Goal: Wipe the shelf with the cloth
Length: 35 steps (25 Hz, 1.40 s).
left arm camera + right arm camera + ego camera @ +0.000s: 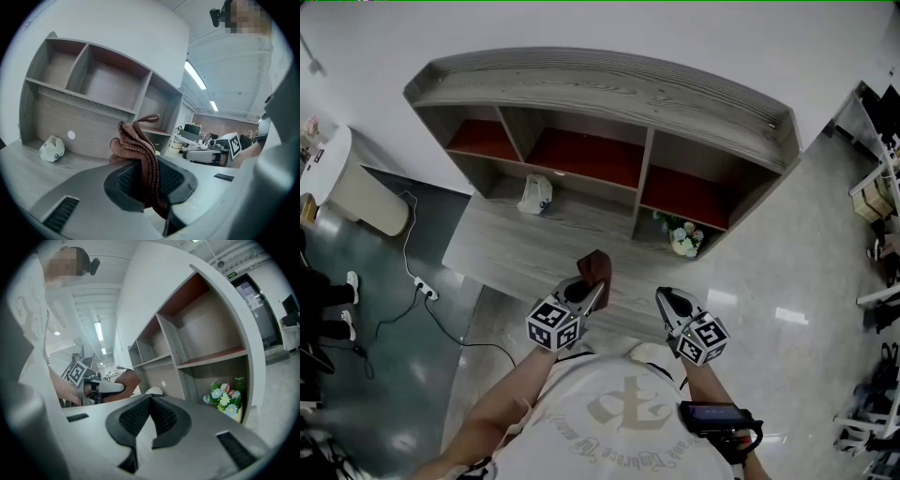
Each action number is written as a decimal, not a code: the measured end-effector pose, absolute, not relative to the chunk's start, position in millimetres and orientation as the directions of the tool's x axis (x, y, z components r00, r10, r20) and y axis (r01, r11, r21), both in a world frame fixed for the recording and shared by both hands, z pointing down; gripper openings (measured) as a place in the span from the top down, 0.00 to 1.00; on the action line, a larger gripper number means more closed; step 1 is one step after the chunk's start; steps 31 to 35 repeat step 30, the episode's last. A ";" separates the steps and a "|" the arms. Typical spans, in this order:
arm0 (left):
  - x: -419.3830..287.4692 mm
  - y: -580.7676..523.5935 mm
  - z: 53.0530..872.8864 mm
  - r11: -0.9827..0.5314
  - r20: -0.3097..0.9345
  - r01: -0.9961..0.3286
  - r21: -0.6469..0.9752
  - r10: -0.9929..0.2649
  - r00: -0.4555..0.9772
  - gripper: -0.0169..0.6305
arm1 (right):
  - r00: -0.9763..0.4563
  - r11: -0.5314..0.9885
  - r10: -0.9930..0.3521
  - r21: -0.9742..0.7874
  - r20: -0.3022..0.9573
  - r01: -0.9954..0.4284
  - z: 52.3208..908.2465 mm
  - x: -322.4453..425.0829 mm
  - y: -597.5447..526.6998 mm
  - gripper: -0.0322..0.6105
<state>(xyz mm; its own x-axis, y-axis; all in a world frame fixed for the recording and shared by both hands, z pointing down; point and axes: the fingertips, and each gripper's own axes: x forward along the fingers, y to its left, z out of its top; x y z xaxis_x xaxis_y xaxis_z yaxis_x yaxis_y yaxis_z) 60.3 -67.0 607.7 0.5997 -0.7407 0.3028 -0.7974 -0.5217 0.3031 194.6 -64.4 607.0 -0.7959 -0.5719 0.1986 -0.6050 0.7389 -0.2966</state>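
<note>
The grey wooden shelf [609,94] has red-backed compartments and a long lower ledge [534,248]. My left gripper [596,291] is shut on a brown knitted cloth [598,266], held just above the ledge's front edge. In the left gripper view the cloth [138,145] stands bunched up between the jaws of the left gripper [146,176], with the shelf [93,79] ahead. My right gripper [664,297] hovers beside it to the right, shut and empty. The right gripper view has the right gripper [150,400] with jaws together, and the cloth [125,383] off to the left.
A white cap-like object [535,194] lies on the ledge at the left. A pot of artificial flowers [684,239] stands in the lower right compartment. A power strip with cable [425,288] lies on the floor at left. Office furniture [877,197] stands at far right.
</note>
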 end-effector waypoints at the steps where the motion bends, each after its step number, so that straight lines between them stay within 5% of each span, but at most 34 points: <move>1: 54.2 -61.7 609.6 -0.511 0.305 -0.805 0.302 -0.748 0.589 0.88 | -0.799 0.743 -0.568 -0.294 0.198 -0.601 605.9 192.2 -63.2 0.94; 35: 6.2 -34.4 622.3 -0.444 0.302 -0.851 0.280 -0.801 0.517 0.88 | -0.825 0.780 -0.530 -0.270 0.197 -0.565 597.7 150.0 -45.1 0.94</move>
